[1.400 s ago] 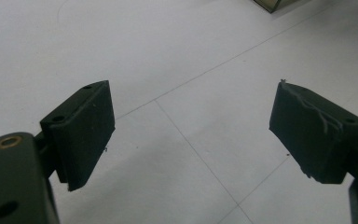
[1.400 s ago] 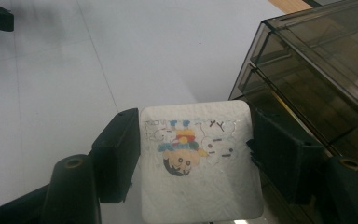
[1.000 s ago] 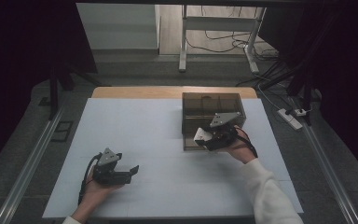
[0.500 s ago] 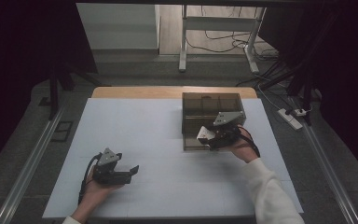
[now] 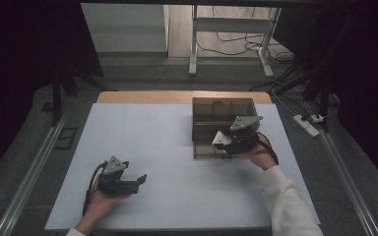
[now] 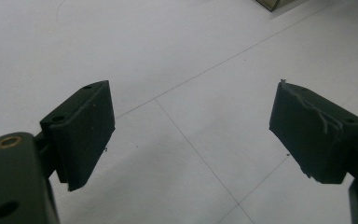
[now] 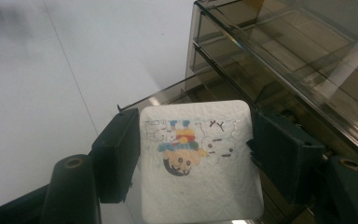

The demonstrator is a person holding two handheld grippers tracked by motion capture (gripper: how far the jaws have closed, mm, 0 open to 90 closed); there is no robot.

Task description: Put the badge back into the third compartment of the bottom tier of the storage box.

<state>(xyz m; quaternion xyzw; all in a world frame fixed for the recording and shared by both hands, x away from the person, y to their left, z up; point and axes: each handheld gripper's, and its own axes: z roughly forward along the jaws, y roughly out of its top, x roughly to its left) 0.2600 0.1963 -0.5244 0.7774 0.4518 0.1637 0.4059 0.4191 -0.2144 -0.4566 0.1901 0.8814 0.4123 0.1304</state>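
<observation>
While gripped, tissue pack (image 7: 200,158) sits between right hand-held gripper (image 7: 196,156) jaws.

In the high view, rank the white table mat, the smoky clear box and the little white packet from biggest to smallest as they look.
1. White table mat, by far the largest.
2. Smoky clear box.
3. White packet, held in the right gripper at the box's near edge, smallest.

white cartoon-printed tissue pack (image 7: 200,158), smoky-brown organiser box (image 5: 221,118)

No readable text; white tissue pack (image 7: 200,158) bears upside-down cartoon print, its small marks illegible.
</observation>
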